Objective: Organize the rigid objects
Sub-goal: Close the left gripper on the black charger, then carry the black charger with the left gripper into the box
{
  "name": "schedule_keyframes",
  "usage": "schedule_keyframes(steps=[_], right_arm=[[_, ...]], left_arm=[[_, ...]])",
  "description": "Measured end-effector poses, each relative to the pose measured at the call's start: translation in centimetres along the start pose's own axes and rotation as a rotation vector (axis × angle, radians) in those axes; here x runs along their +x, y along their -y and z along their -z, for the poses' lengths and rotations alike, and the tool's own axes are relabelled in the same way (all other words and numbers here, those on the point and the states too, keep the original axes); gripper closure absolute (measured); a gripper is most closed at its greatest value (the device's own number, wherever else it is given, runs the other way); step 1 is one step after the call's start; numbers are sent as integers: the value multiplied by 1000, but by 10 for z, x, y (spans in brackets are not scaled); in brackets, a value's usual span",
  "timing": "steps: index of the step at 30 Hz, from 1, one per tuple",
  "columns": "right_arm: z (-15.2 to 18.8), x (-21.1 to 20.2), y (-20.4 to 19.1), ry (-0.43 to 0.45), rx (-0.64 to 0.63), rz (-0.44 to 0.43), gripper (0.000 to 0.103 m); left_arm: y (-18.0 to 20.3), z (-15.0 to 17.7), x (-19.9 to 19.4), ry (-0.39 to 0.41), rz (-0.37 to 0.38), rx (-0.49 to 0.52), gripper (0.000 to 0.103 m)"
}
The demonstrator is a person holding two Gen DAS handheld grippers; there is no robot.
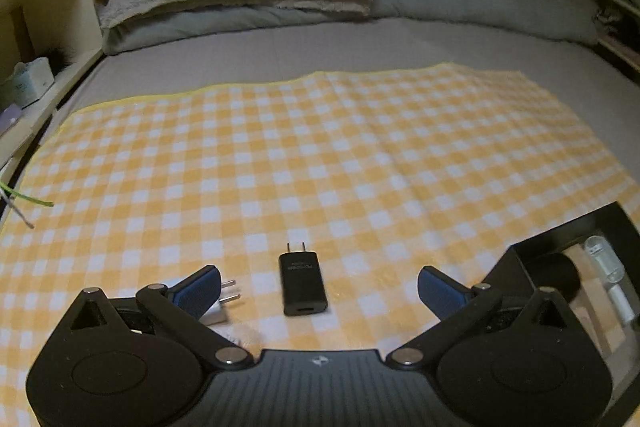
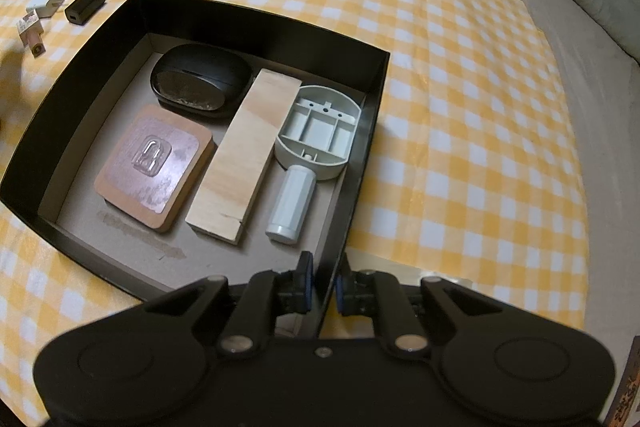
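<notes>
- The black charger was seen lying flat on the checked cloth, low in the centre of the left wrist view, its two prongs turned toward the top of the frame and its socket end toward the camera.
- Its long axis was thus judged to run nearly in line with the direction in which the left claw pointed; a grip across the short sides was judged to need little or no turning of the wrist.
- The left claw was seen spread wide and holding nothing, with the black charger between the lines of its two fingers and just ahead of them.
- A white charger was seen at the lower left, partly hidden behind the left finger, prongs turned to the right.
- In the right wrist view, a pink adapter was noted at the upper left, just beside both chargers.
- The black box was seen to hold a black mouse, a wooden block, a square coaster and a grey handled part.
- The right claw was seen pressed together on the box's near wall.
- The left hand was judged far nearer to the chargers.
</notes>
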State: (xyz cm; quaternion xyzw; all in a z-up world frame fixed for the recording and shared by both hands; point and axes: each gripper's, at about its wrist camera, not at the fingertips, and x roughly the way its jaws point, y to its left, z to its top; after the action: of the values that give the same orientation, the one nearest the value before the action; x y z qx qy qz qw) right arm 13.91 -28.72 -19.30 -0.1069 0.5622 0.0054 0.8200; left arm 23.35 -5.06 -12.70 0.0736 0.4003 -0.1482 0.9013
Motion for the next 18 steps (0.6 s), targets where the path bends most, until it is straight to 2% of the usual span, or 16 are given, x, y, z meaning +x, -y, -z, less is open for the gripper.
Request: schedule_keyframes(steps=[2, 4, 6, 9, 14, 18], right_arm=[[0, 0, 0, 1, 0, 0, 92], [0, 0, 0, 0, 0, -1, 92], [0, 0, 0, -1, 1, -1, 92], [0, -1, 1, -1, 6, -7, 92], [1, -3, 3, 4, 14, -15, 92], [2, -4, 4, 6, 23, -27, 92]], left_arm=[[3, -3, 11, -18, -5, 7, 0], [6, -8, 22, -33, -2, -2, 5], [9, -13, 30, -41, 1, -11, 24], [13, -21, 45, -72, -25, -17, 32], [7, -21, 70, -164, -48, -73, 40], [4, -21, 78, -181, -68, -83, 44]])
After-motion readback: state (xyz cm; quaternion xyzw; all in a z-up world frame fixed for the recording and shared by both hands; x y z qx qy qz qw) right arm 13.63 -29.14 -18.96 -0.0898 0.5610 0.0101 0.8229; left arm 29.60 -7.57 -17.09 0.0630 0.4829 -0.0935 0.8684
